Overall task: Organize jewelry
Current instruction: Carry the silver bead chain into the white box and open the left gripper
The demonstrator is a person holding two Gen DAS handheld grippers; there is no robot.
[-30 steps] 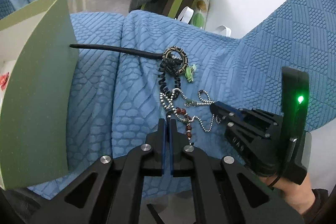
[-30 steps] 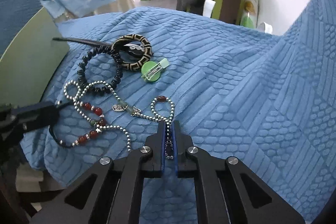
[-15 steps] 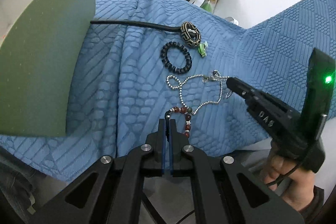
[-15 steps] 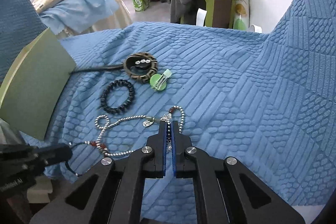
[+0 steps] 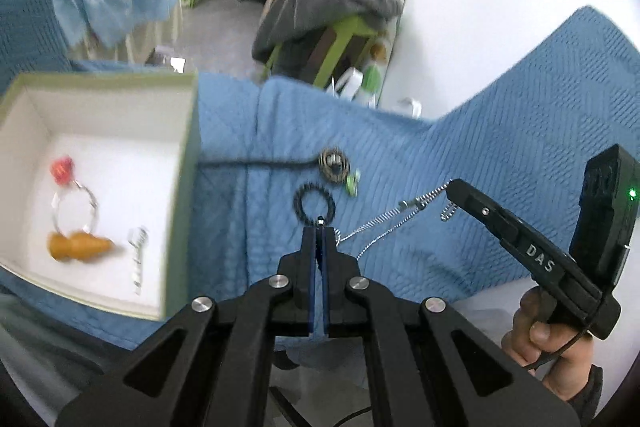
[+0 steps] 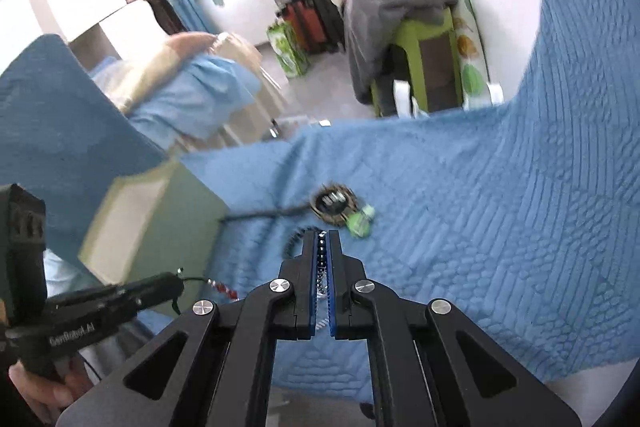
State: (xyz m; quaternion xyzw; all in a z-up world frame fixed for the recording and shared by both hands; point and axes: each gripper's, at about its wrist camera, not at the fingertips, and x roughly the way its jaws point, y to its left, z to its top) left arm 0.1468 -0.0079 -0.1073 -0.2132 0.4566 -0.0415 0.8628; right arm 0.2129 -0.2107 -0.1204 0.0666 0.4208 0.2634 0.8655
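A silver ball-chain necklace [image 5: 384, 221] with red beads [image 6: 226, 290] hangs stretched in the air between both grippers, above the blue blanket [image 5: 500, 187]. My left gripper [image 5: 320, 227] is shut on its red-bead end. My right gripper [image 6: 322, 239] is shut on the silver chain, whose beads show between the pads. On the blanket beneath lie a black bead bracelet [image 5: 314, 203], a patterned brown bangle [image 5: 335, 165] and a small green clip [image 5: 352, 183]. An open green box [image 5: 182, 187] with a white inside stands to the left.
Inside the box lie a red charm on a thin ring [image 5: 62, 169], an orange gourd piece [image 5: 76, 247] and a silver pin [image 5: 138, 255]. A black cord [image 5: 260, 163] runs from the bangle to the box. A cluttered stool and bags stand beyond the bed.
Both grippers have risen and lifted the necklace off the blanket, pulling it taut between them. The left view now looks down into the open box.
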